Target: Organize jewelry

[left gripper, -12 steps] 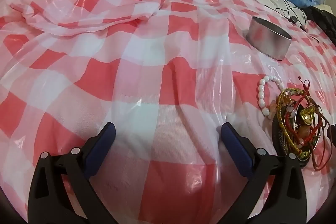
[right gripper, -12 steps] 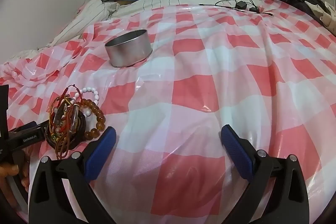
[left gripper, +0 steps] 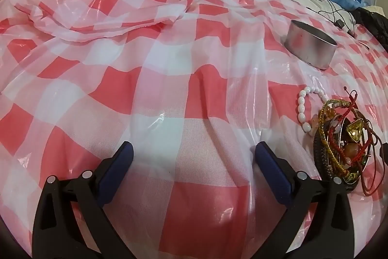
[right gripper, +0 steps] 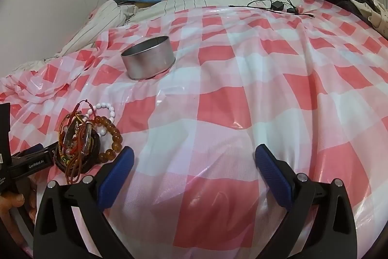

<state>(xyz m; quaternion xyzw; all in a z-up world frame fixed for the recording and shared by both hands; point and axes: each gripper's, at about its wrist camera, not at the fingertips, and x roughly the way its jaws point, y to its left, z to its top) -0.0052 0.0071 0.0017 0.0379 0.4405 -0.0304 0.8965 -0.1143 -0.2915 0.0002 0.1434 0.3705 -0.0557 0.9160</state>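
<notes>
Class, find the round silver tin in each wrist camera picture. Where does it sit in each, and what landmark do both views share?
Left wrist view: the silver tin sits upper right, beyond the jewelry pile.
Right wrist view: the silver tin sits upper left of centre, beyond the jewelry pile.
Shared landmark: the white bead bracelet beside the pile.

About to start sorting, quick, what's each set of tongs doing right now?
Left tongs: open, holding nothing.
Right tongs: open, holding nothing.

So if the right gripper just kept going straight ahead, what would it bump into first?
Probably just the checked plastic sheet. The right gripper is open and tilted downward, with nothing between its fingers; the jewelry pile and metal tin sit off to its left.
</notes>
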